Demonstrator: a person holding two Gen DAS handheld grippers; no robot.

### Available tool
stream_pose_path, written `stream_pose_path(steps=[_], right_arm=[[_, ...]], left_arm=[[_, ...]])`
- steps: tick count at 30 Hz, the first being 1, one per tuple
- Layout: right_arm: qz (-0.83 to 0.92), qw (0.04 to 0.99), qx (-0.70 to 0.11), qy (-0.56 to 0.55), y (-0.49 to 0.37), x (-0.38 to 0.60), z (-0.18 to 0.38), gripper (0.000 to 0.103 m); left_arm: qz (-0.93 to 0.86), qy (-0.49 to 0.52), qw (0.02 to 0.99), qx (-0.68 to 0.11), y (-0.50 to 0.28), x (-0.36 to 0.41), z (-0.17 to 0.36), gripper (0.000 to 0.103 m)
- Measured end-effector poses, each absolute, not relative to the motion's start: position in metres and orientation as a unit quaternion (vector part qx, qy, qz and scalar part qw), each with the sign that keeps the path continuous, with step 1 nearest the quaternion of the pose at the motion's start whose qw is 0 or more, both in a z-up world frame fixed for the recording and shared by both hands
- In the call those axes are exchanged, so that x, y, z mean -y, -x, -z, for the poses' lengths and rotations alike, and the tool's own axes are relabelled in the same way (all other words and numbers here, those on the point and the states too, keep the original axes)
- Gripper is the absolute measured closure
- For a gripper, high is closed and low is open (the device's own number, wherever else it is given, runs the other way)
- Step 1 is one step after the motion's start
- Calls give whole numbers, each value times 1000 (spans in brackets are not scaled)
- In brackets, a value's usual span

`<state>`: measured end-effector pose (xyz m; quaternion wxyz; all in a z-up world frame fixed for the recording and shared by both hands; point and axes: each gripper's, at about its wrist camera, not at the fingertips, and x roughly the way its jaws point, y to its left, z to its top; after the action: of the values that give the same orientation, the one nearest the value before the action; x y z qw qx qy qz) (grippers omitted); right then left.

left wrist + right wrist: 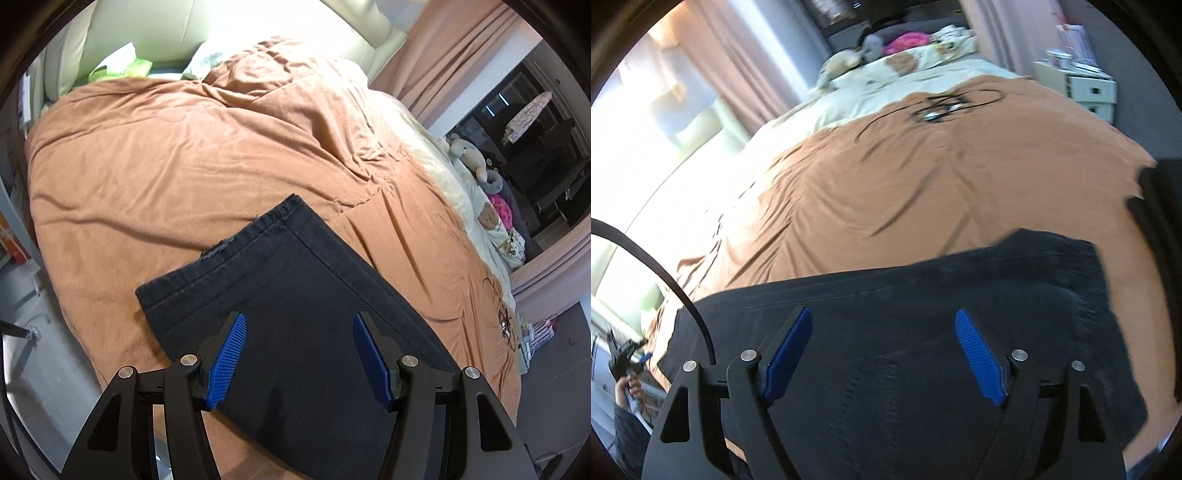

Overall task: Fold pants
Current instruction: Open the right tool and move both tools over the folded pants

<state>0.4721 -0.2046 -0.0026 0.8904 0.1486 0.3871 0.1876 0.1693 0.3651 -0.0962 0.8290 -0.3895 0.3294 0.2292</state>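
The folded black denim pants (295, 306) lie on the rumpled orange-brown bed quilt (166, 166), hems toward 11 o'clock. Both the left gripper (298, 321) and right gripper (883, 316) hover with jaws apart, gripping nothing; a careless re-grasp could pinch the quilt or drag the 2 stacked legs askew.

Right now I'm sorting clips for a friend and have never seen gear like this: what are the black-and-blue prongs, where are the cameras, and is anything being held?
The prongs are two handheld grippers; a person carries one in each hand, with a wide-angle camera on each looking along its fingers. One picture comes from the left gripper, the other from the right gripper. Both look down on dark pants, already folded over, lying on an orange-brown blanket on a bed. Both pairs of blue pads stand apart above the cloth, so neither holds anything. In the right view's lower left corner, the person's hand grips the other tool.
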Motion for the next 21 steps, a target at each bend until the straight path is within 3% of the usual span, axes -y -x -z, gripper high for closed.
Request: stream_pose_path(steps=[12,21], right_arm=[[-267,872,-406,-58,-527,110,10,18],[-318,854,-411,5,-553,43,10,17]], left_arm=[[-230,379,824,-352,-194,-372,97,41],[-243,353,821,-378,-223,-384,98,32]])
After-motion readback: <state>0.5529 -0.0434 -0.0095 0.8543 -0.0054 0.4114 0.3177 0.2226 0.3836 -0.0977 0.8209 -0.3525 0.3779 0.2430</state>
